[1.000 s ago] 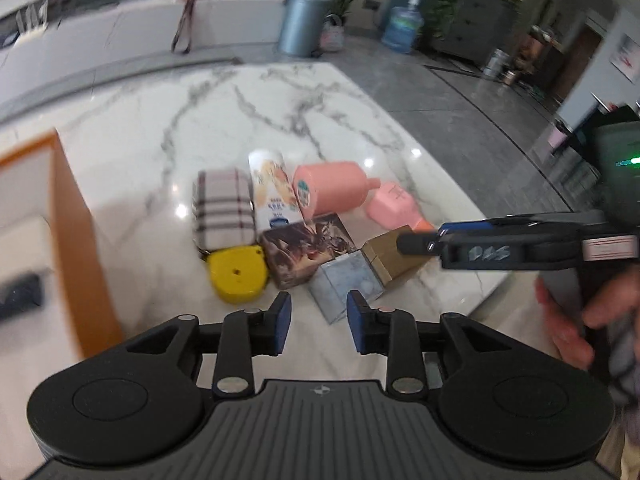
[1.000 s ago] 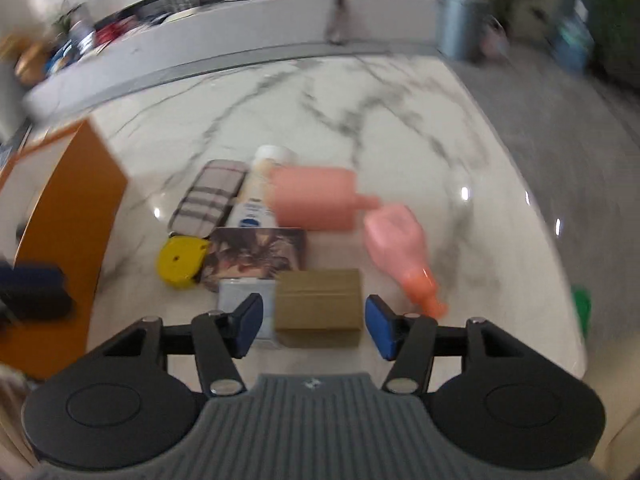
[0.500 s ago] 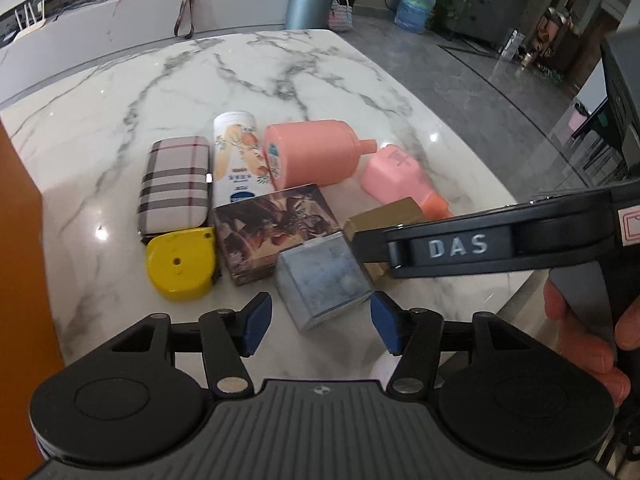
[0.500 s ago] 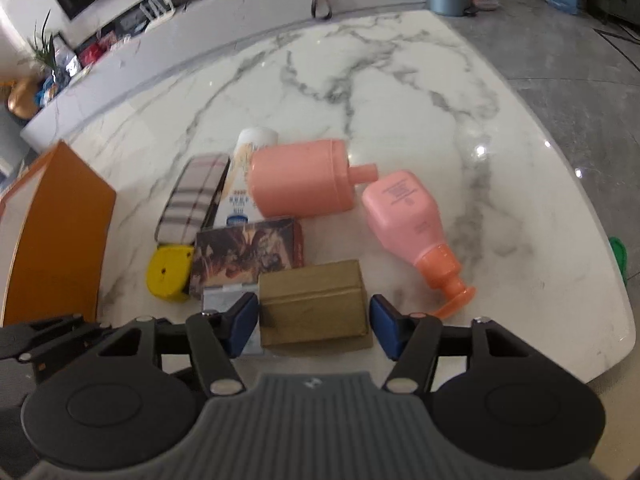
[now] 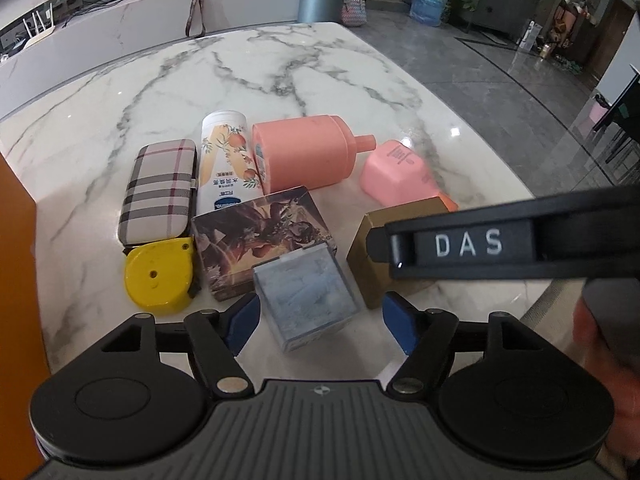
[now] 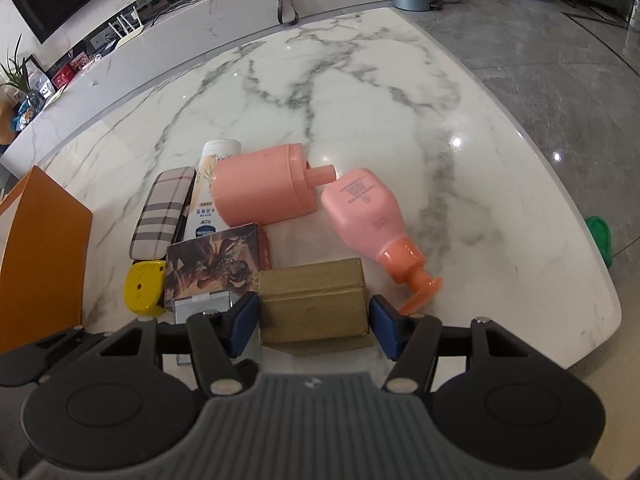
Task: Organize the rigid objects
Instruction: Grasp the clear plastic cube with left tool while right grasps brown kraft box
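While the left gripper [image 5: 320,320] gapes around the blue box [image 5: 306,294], the right gripper [image 6: 314,322] straddles the brown box [image 6: 312,304], unclosed

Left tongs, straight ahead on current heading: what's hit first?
Most likely the pale blue-grey box: it sits between the open fingers of the left tongs, nearest face closest. The illustrated box lies just behind it. Depth is hard to judge through the fisheye.

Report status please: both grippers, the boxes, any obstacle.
Left gripper open around grey-blue box. Right gripper open around brown box, not clamped. Pink pump bottle lies close by right finger.
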`<state>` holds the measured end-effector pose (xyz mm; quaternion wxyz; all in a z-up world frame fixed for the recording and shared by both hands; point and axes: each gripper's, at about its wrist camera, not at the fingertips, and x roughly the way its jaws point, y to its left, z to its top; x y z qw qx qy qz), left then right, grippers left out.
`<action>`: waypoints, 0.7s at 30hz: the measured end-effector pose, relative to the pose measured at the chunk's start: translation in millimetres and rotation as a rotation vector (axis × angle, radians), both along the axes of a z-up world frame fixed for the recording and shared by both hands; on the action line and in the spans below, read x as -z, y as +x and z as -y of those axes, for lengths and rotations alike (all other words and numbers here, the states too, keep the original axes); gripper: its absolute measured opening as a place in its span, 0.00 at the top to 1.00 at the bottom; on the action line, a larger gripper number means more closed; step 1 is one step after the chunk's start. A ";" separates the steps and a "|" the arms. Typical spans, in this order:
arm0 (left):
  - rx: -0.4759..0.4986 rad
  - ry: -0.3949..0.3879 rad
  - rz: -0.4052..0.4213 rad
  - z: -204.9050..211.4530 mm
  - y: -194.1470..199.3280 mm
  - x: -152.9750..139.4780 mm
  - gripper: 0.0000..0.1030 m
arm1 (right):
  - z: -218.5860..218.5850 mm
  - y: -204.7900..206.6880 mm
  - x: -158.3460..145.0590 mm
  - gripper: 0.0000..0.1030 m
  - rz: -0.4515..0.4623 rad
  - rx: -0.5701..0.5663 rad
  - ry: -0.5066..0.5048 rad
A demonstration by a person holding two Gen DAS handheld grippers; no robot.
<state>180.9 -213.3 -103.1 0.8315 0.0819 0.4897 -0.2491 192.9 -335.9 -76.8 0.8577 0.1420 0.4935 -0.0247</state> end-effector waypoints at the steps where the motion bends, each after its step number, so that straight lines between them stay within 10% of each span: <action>1: -0.003 0.010 0.005 2.5 0.5 1.2 0.19 | 0.3 0.1 0.2 0.40 0.000 0.000 0.001; 21: -0.025 0.127 -0.026 0.1 1.1 14.4 0.43 | 2.1 0.6 3.7 0.39 0.003 -0.021 0.031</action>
